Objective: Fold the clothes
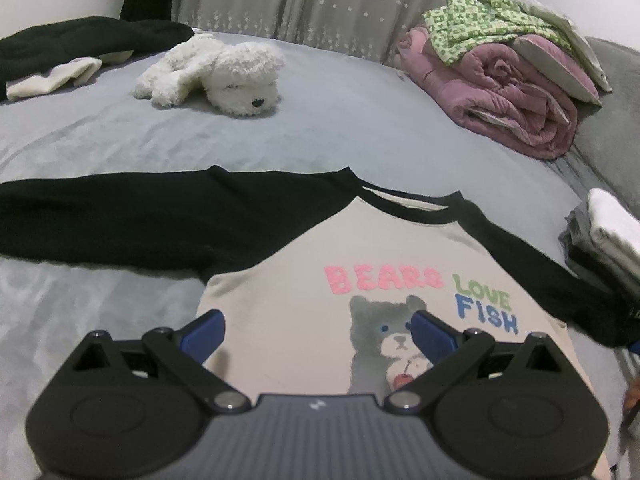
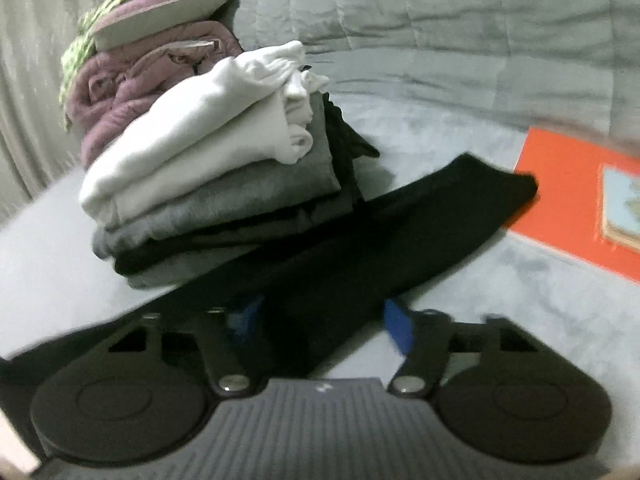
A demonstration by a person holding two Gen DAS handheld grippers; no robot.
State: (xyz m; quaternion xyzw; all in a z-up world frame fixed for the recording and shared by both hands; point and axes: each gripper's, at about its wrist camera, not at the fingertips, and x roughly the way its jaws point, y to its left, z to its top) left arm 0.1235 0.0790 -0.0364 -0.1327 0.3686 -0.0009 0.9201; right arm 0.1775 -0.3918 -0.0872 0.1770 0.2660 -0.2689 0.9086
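Cream shirt (image 1: 304,248) lies flat on the grey bed (image 1: 320,128), left gripper (image 1: 316,332) released above it. Right gripper (image 2: 320,320) straddles the black sleeve (image 2: 400,232); blurry, contact unclear. Folded stack (image 2: 208,168) at ten o'clock, orange book (image 2: 568,192) at two.

One raglan shirt (image 1: 304,276) lies on the bed, cream in the body with two black sleeves; its print shows one grey bear and three words. One white plush dog (image 1: 224,76). One rolled mauve quilt (image 1: 504,92), with one green patterned cloth (image 1: 472,20) on top. One stack of folded clothes (image 2: 208,168): one white piece on top, grey and black layers below, too merged to count. One orange book (image 2: 580,196). One black garment (image 1: 80,40) and one cream cloth (image 1: 52,76) at the far left. Two grippers, each with two blue pads
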